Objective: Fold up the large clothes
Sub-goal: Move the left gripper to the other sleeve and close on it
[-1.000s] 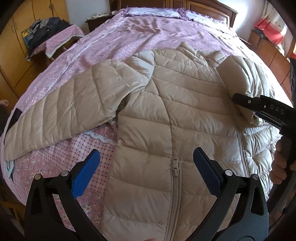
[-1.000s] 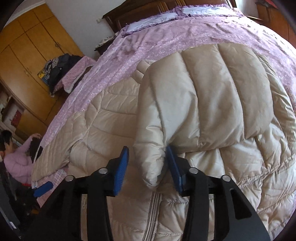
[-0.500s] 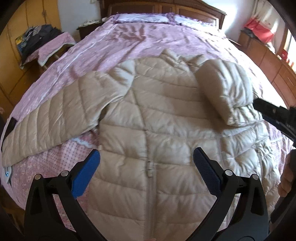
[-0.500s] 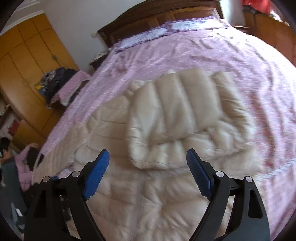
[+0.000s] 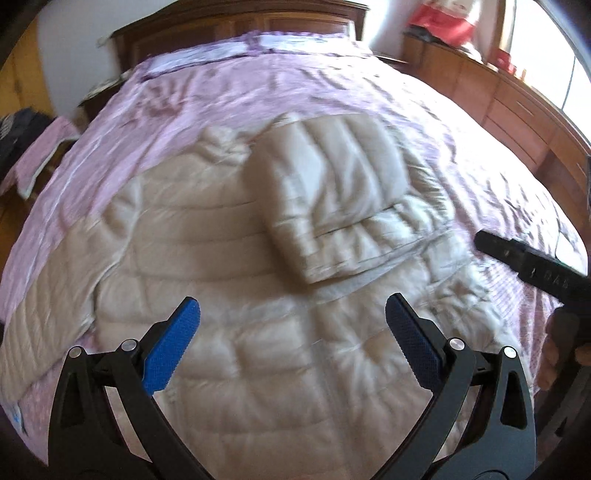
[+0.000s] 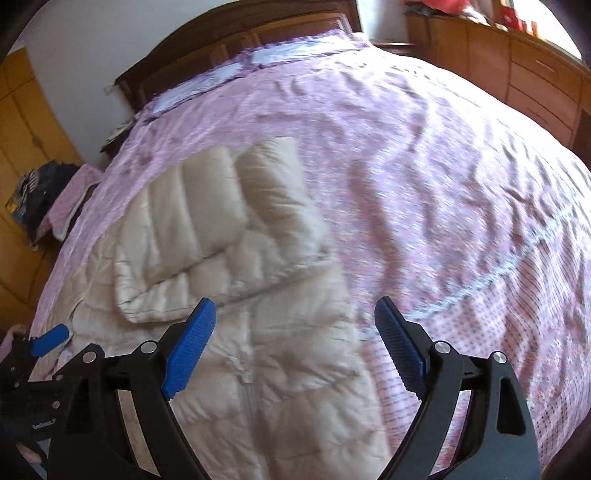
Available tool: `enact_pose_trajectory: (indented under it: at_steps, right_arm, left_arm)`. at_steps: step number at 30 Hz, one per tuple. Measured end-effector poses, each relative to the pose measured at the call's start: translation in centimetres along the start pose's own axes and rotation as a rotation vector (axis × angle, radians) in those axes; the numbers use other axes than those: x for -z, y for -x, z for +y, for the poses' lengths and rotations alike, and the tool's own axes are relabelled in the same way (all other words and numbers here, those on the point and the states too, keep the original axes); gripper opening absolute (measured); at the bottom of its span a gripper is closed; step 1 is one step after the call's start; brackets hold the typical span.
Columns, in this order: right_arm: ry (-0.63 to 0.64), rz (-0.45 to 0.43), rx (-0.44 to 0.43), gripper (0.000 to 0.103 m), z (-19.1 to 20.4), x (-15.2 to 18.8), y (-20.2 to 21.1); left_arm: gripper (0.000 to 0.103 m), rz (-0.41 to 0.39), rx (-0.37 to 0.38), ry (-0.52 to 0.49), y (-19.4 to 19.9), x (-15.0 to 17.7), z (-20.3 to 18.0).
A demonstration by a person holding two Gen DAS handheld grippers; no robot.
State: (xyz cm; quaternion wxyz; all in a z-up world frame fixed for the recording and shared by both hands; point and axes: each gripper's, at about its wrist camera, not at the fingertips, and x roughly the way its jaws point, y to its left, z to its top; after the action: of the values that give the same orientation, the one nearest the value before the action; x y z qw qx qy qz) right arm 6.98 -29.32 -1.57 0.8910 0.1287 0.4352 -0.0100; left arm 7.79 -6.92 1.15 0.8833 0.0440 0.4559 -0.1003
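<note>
A beige quilted puffer jacket (image 5: 229, 280) lies front up on the pink bedspread (image 5: 295, 92). Its right sleeve (image 5: 332, 192) is folded across the chest. Its left sleeve (image 5: 33, 332) stretches out to the left. My left gripper (image 5: 291, 339) is open and empty above the jacket's lower front. My right gripper (image 6: 295, 343) is open and empty above the jacket's right edge, where the jacket (image 6: 236, 332) and folded sleeve (image 6: 207, 229) show to the left. The right gripper also shows in the left wrist view (image 5: 524, 258), and a left fingertip (image 6: 48, 339) shows in the right wrist view.
A dark wooden headboard (image 5: 236, 26) stands at the far end of the bed. Wooden drawers (image 5: 517, 110) line the right wall. A chair with piled clothes (image 6: 44, 199) stands at the left, by yellow wardrobes (image 6: 18, 122).
My right gripper has let go of the right sleeve, opened wide and pulled back to the right. The sleeve now rests on the chest. Both cameras have swung to the right.
</note>
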Motion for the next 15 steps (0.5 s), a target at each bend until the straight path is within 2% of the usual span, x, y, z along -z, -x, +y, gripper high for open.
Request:
enact_pose_trajectory:
  at_steps: [6,10,15]
  right_arm:
    - [-0.059,0.015,0.002,0.085,-2.4,0.7,-0.3]
    - [-0.105,0.025,-0.007,0.085,-3.7,1.2,-0.7]
    - [-0.125,0.041,-0.011,0.085,-4.7,1.7,-1.0]
  left_arm:
    - [0.100,-0.014,0.006,-0.078,-1.6,-2.0,-3.8]
    - [0.099,-0.053,-0.071,-0.157,-3.9,-3.4,-6.0]
    - [0.096,-0.043,-0.065,-0.166,-6.5,-4.7,-7.5]
